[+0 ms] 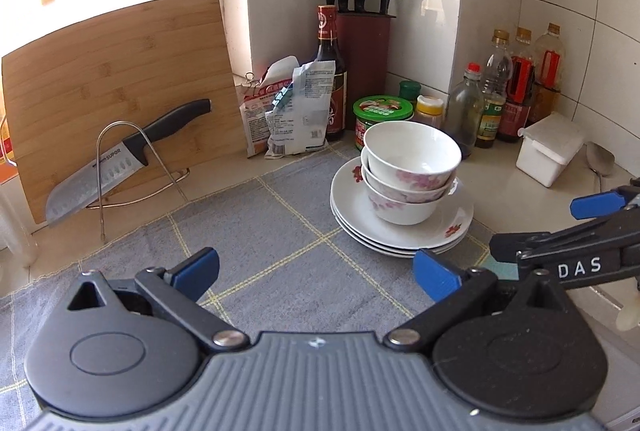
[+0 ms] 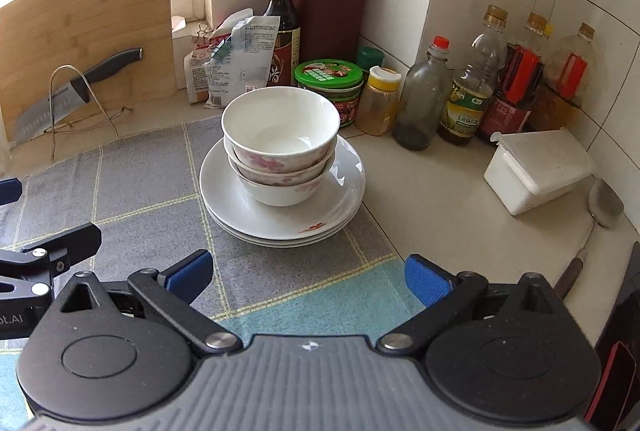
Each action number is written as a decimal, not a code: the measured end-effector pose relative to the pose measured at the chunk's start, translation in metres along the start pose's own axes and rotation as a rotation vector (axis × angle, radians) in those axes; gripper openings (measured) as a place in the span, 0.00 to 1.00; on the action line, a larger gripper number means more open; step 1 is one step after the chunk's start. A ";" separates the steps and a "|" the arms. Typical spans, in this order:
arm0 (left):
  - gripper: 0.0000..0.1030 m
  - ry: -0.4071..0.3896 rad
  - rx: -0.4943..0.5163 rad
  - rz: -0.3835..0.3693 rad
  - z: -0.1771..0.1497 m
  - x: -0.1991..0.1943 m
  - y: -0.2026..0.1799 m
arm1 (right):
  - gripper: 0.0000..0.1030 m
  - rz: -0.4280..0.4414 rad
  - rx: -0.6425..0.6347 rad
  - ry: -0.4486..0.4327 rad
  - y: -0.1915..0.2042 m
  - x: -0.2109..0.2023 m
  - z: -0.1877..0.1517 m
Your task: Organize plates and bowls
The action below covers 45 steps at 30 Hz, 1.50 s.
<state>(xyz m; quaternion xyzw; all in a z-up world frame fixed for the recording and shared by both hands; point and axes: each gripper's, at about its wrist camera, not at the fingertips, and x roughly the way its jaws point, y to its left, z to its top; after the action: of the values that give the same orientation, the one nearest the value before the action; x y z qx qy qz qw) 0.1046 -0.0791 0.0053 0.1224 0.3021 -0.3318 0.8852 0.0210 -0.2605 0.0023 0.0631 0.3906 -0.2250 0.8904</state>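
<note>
**Stacked crockery on the cloth, both grippers hanging back**

The worktop [image 2: 440, 199] carries a grey checked cloth [image 1: 256, 231] over its near-left part. A bamboo cutting board [image 1: 120, 79] leans at the back-left edge, with a knife [image 1: 120, 155] propped in a wire rack [image 1: 120, 167] before it. In the back corner stand a knife block [image 2: 328, 11], a dark sauce bottle [image 2: 282, 27], opened packets [image 2: 232, 59], a green-lidded jar [image 2: 329, 87] and a row of condiment bottles [image 2: 492, 83]; a white lidded box [image 2: 536, 171] and a spoon [image 2: 604, 207] lie along the right edge.

The plates [image 2: 280, 219] sit stacked on the cloth's far-right part, just before the jar, with three nested bowls [image 2: 280, 135] on top.

The left gripper [image 1: 316, 267] and right gripper [image 2: 308, 273] hover near the front edge, jaws released and wide, nothing between them or in their way.
</note>
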 end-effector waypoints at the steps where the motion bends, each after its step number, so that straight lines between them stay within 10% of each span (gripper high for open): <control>1: 0.99 0.000 -0.008 -0.004 0.001 -0.001 0.001 | 1.00 0.000 0.007 -0.006 0.000 -0.002 0.000; 45: 0.99 -0.005 -0.022 0.039 0.010 -0.016 -0.009 | 1.00 0.032 0.027 -0.040 -0.004 -0.018 0.001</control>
<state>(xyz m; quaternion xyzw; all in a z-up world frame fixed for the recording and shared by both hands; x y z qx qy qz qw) 0.0933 -0.0817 0.0226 0.1177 0.3012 -0.3116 0.8935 0.0086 -0.2576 0.0163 0.0770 0.3688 -0.2170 0.9005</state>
